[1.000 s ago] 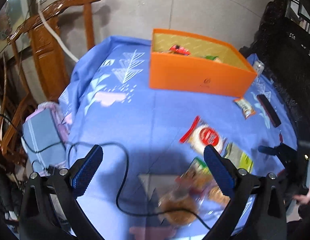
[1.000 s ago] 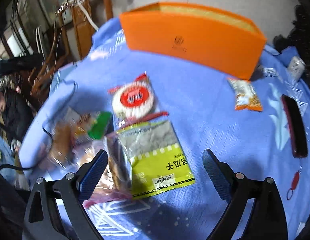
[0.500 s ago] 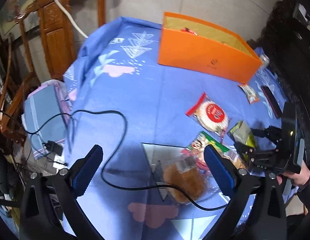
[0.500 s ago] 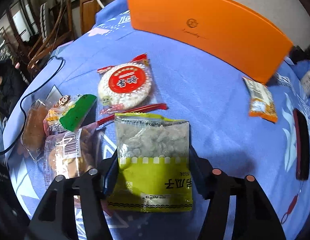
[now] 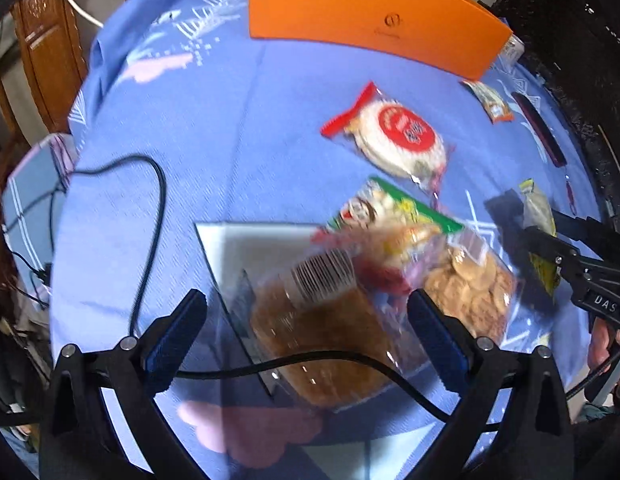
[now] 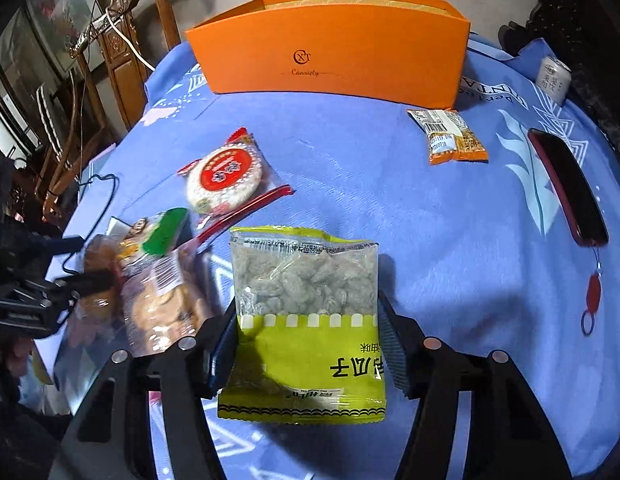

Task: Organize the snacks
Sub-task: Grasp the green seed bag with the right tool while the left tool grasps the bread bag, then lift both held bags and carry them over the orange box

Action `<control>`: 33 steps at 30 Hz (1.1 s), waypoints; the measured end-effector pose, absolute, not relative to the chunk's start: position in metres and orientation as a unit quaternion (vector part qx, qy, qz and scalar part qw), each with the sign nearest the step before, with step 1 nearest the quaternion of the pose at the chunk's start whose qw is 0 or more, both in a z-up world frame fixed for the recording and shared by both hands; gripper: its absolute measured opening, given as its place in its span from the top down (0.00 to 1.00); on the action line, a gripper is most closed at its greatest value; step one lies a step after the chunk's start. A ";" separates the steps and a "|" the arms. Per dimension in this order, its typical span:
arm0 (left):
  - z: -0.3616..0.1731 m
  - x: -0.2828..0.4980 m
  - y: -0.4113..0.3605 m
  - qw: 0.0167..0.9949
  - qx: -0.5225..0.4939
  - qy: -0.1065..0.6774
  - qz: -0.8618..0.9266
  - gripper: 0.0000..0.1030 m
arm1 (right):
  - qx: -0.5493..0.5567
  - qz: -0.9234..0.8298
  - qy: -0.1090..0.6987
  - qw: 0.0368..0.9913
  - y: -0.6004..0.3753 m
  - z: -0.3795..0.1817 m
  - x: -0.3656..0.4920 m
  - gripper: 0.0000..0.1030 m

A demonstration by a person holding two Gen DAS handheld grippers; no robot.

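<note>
My right gripper [image 6: 307, 340] is shut on a yellow-green seed packet [image 6: 305, 312] and holds it above the blue cloth; it also shows in the left wrist view [image 5: 540, 236]. My left gripper [image 5: 305, 332] is open, its fingers either side of a clear bag of brown snacks [image 5: 326, 332]. A clear cookie bag [image 5: 470, 288], a green-edged packet [image 5: 394, 216] and a round red-and-white rice cracker pack [image 5: 394, 136] lie beyond. The orange box [image 6: 334, 48] stands at the table's far side.
A small orange snack packet [image 6: 450, 136], a dark red phone [image 6: 566, 188] with a red strap and a can [image 6: 554, 78] lie right of the box. A black cable [image 5: 149, 208] crosses the cloth. Wooden chairs [image 6: 121, 40] stand at the left.
My right gripper has closed on the seed packet and lifted it. My left gripper has moved down and forward over the clear bag of brown snacks.
</note>
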State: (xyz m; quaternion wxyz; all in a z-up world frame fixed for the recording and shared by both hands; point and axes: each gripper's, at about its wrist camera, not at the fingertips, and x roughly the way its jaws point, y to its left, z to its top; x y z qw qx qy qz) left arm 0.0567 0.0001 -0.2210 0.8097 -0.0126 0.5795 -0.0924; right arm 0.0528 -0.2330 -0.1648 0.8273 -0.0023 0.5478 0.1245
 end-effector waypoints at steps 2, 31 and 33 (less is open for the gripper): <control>-0.225 0.053 0.001 0.805 -0.020 0.584 -0.103 0.27 | -0.001 0.125 0.547 0.828 -0.231 -0.162 0.050 0.39; -0.114 0.068 0.023 0.893 -0.070 0.423 -0.133 0.44 | 0.031 0.103 0.495 0.862 -0.236 -0.125 0.042 0.39; -0.105 0.071 0.020 0.897 -0.068 0.414 -0.142 0.44 | 0.032 0.105 0.484 0.868 -0.235 -0.116 0.047 0.39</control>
